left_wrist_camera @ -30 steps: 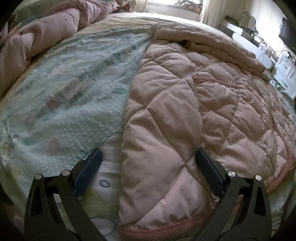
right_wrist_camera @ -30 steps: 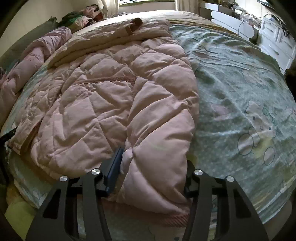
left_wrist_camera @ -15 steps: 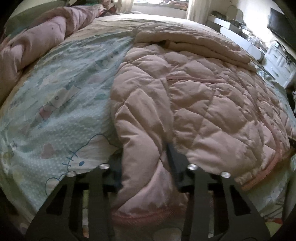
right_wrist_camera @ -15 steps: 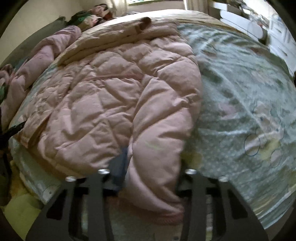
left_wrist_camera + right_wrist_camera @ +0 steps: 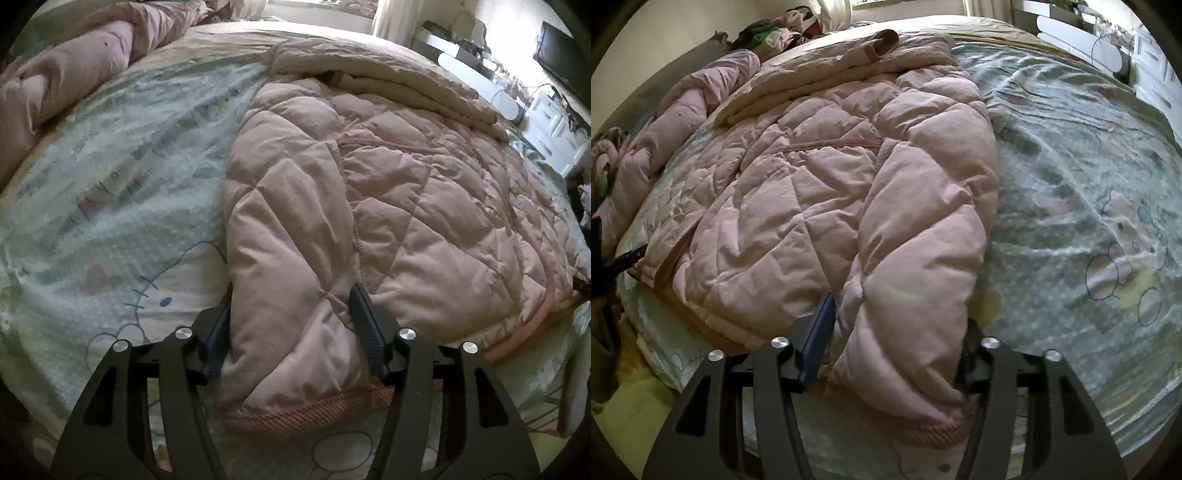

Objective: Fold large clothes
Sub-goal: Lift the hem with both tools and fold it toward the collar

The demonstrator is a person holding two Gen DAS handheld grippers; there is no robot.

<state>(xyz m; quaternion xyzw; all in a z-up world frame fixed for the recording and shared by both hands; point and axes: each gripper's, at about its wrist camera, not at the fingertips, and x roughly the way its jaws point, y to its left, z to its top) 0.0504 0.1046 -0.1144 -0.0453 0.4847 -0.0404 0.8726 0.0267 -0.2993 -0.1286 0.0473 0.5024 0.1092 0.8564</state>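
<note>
Left tongs [image 5: 291,325] clamped on padded fabric, low and level; right tongs [image 5: 894,332] likewise clamped on fabric.

We see dim, soft daylight coming from the bright window [image 5: 325,5] at the far end — it washes out there. The puffy quilted pink jacket [image 5: 388,206] shows gentle shadows in its creases. Fisheye bending curves both views, with black corners — right view slightly blurred.

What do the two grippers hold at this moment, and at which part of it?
Both hold the pink quilted jacket at its bottom hem: the left gripper pinches its left corner, the right gripper its right corner.
</note>
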